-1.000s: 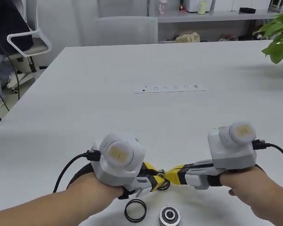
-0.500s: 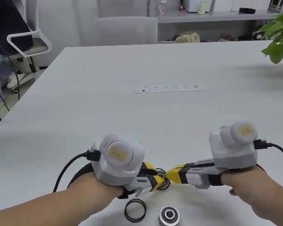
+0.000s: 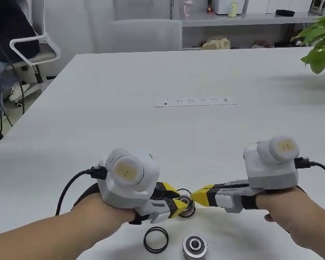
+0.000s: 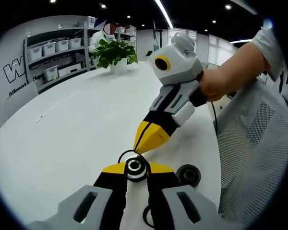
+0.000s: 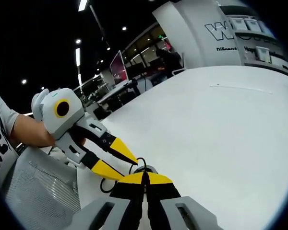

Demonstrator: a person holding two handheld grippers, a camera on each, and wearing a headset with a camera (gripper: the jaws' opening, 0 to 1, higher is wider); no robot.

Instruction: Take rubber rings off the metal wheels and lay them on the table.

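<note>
L hand-held gripper clamped on metal wheel at lower centre, R hand-held gripper tips together — pinching its rubber ring, loose ring & second wheel on desk below

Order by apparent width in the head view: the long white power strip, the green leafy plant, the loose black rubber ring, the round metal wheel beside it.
1. Long white power strip
2. Green leafy plant, partly out of frame
3. Loose black rubber ring and round metal wheel: about alike, unranked
</note>
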